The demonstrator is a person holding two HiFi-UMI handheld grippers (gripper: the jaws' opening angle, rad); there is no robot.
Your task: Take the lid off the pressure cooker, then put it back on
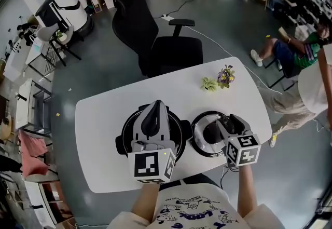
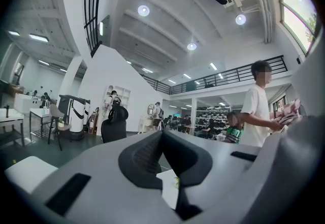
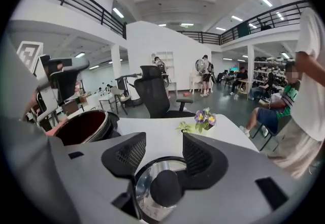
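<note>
The black pressure cooker pot (image 1: 127,129) stands without its lid on the white table (image 1: 98,119); its dark red inside shows in the right gripper view (image 3: 84,126). The silver lid (image 1: 199,142) with its black knob (image 1: 210,132) lies flat on the table right of the pot. My right gripper (image 1: 222,126) hangs tilted down over the lid, jaws open; the knob (image 3: 165,187) sits low between them, untouched by the pads (image 3: 195,154). My left gripper (image 1: 155,107) is level above the pot, shut on nothing (image 2: 162,136).
A small pot of purple flowers (image 1: 220,78) stands at the table's far right. A black office chair (image 1: 155,41) is behind the table. One person sits (image 1: 290,51) and another stands (image 1: 311,93) to the right.
</note>
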